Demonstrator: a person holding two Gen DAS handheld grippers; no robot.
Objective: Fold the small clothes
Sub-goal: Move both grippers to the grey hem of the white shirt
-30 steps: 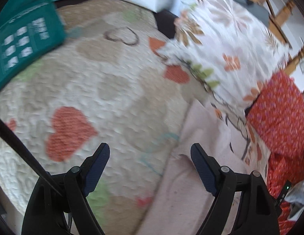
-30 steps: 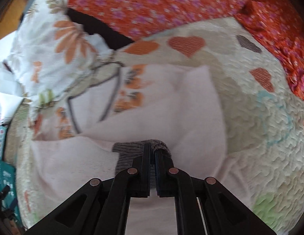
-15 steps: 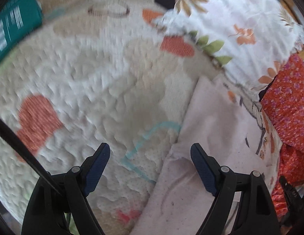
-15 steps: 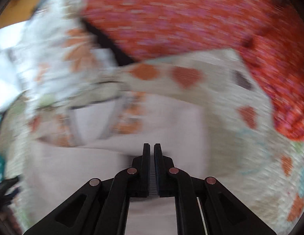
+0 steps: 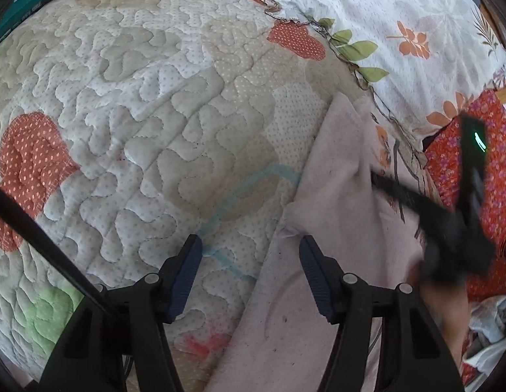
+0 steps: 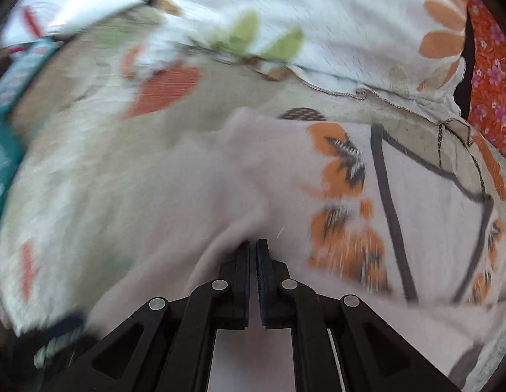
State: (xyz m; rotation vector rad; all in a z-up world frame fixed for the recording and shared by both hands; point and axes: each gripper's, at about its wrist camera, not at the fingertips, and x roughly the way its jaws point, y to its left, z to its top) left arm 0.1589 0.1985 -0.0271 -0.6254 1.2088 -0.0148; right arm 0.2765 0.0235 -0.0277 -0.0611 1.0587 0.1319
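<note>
On a bed covered by a quilted cream bedspread [image 5: 161, 104] patterned with orange hearts, a pale pink garment [image 5: 334, 228] lies spread flat near a white floral pillow [image 5: 400, 26] and an orange flowered cushion [image 5: 494, 176]. The left tongs [image 5: 249, 274] stand wide apart, their blue-padded fingers [image 5: 186, 274] empty; the left finger hangs over the bare bedspread, while the right finger sits over the garment's left edge, close to a small crease in the cloth. Whether either finger touches the fabric cannot be told. A teal box [image 5: 24, 0] shows at the far upper left corner of the left wrist view.

In that same view the right-hand tool appears blurred, dark and low over the garment's right side, a green light glowing on it. From the right wrist view, the right tongs [image 6: 253, 261] are drawn narrow, with only a thin slit between the fingers [image 6: 241, 281], and pale pink cloth bunches up around their tips; whether cloth is pinched in the slit cannot be told. Just ahead of them, the garment [image 6: 416, 228] shows an orange flower print [image 6: 341, 163] and dark trim lines [image 6: 388, 202]. Much of this view is smeared.
</note>
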